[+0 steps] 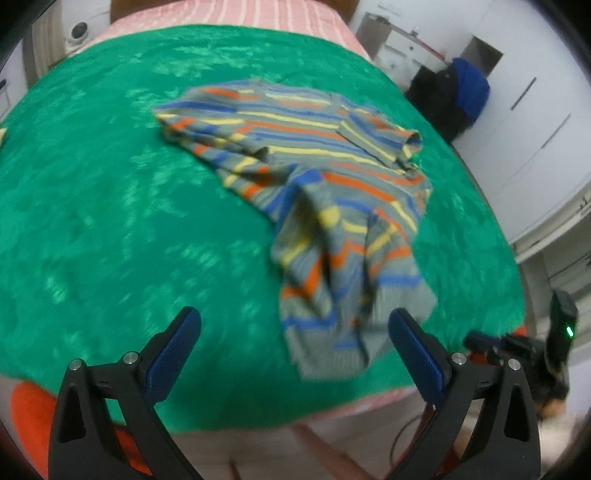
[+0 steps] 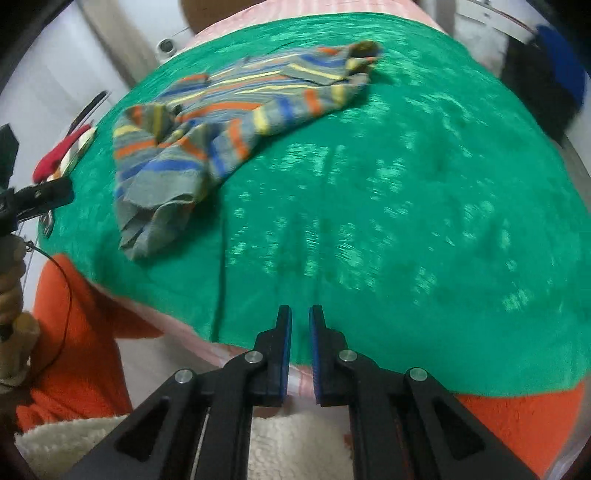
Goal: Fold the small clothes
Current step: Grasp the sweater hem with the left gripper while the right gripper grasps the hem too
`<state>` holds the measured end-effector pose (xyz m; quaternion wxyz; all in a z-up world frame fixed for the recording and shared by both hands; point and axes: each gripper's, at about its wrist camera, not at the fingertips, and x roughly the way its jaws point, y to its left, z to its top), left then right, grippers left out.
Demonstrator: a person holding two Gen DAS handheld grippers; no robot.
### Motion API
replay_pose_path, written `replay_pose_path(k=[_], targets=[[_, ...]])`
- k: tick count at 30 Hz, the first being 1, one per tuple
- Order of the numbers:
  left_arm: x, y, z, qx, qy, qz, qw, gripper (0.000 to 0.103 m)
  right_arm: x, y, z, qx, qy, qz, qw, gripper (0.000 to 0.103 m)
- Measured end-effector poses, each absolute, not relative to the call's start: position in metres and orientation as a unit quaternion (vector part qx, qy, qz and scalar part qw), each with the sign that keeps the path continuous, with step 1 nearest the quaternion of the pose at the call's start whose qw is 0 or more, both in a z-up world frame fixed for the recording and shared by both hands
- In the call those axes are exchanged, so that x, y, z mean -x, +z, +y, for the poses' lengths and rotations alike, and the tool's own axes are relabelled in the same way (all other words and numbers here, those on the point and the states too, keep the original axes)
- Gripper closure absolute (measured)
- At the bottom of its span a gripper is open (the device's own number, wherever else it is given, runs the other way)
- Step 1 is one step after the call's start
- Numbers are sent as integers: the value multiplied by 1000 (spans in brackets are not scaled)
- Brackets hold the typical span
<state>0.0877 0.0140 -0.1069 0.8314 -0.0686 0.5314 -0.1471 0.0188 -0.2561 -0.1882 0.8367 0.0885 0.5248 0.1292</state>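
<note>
A small grey shirt (image 1: 317, 177) with blue, orange and yellow stripes lies crumpled on a green cloth (image 1: 110, 184). It also shows in the right wrist view (image 2: 207, 122) at upper left. My left gripper (image 1: 295, 325) is open and empty, just short of the shirt's near hem. My right gripper (image 2: 300, 317) is almost closed, with a narrow gap and nothing between the fingers, over the green cloth's (image 2: 406, 221) near edge, well to the right of the shirt. The left gripper also shows in the right wrist view (image 2: 40, 197) at far left.
The green cloth covers a pink-striped bed (image 1: 240, 11). White cabinets (image 1: 535, 122) and a dark blue bundle (image 1: 469, 88) stand to the right. Orange fabric (image 2: 74, 332) lies below the bed's near edge. A red item (image 2: 55, 155) lies at the left edge.
</note>
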Motion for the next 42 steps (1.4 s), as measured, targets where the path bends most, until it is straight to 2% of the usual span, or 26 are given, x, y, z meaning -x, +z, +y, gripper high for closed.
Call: replay_pose_path(k=[1,2,4,5,6,7,10,11,12,13,18,22,25,26,27,28,29,30,32,34,35,36,37,38,40,42], targets=[[-100,-110,8,75,-147,535,828,2,-21,-185,-256,-96,127,520,839,79],[-109,-113,5,82,-149,538,825,4,-26,-180,-252,-105,128,512,843,56],[-130,-122,-6,84,-143,552,817,21,-33,-168,-244,-121,152,487,851,35],[-138,-130,-11,80,-146,563,809,48,-40,-158,-236,-127,174,465,859,35],[-142,-136,-13,80,-148,572,803,78,-48,-149,-224,-124,200,447,863,35],[-146,-145,-14,90,-152,587,790,89,-55,-143,-213,-117,220,436,865,35],[-138,-148,7,138,-158,585,784,92,-92,-145,-170,-86,261,425,862,36],[-134,-143,15,144,-160,581,785,92,-106,-153,-162,-88,270,437,854,50],[-127,-136,28,151,-159,577,787,92,-119,-163,-156,-95,285,456,838,69],[-118,-127,45,160,-159,573,788,92,-124,-169,-157,-98,285,471,829,99],[-80,-107,101,163,-172,585,776,93,-81,-143,-228,-139,274,470,828,99],[-71,-139,113,131,-154,613,764,93,-47,-147,-285,-162,222,496,823,99],[-74,-167,119,158,-145,625,750,91,-44,-180,-307,-170,184,529,811,94],[-73,-171,121,164,-143,626,749,82,-42,-187,-316,-175,176,537,806,86],[-70,-171,124,169,-141,625,749,63,-42,-196,-320,-180,168,544,802,80],[-65,-168,127,174,-143,616,755,53,-45,-199,-322,-187,163,546,800,69],[-61,-165,128,174,-143,610,760,36,-44,-201,-329,-207,163,542,798,62],[-58,-162,128,171,-143,602,767,26,-43,-200,-334,-225,166,535,797,58],[-53,-163,122,141,-130,601,776,25,-43,-193,-343,-252,171,511,804,40],[-65,-178,104,109,-120,613,773,26,-51,-194,-340,-250,181,500,809,36],[-65,-184,98,95,-118,616,773,35,-59,-202,-333,-239,191,515,801,36],[-65,-190,89,66,-111,620,774,54,-67,-213,-320,-225,197,541,786,38],[-64,-191,84,48,-106,622,775,69,-73,-227,-306,-205,219,574,762,58],[-63,-191,82,41,-108,624,773,100,-69,-231,-295,-182,238,589,750,99],[-59,-182,84,59,-120,624,770,100,-65,-228,-284,-130,247,604,747,98],[-50,-166,89,63,-130,610,779,101,-59,-201,-296,-109,237,595,760,98]])
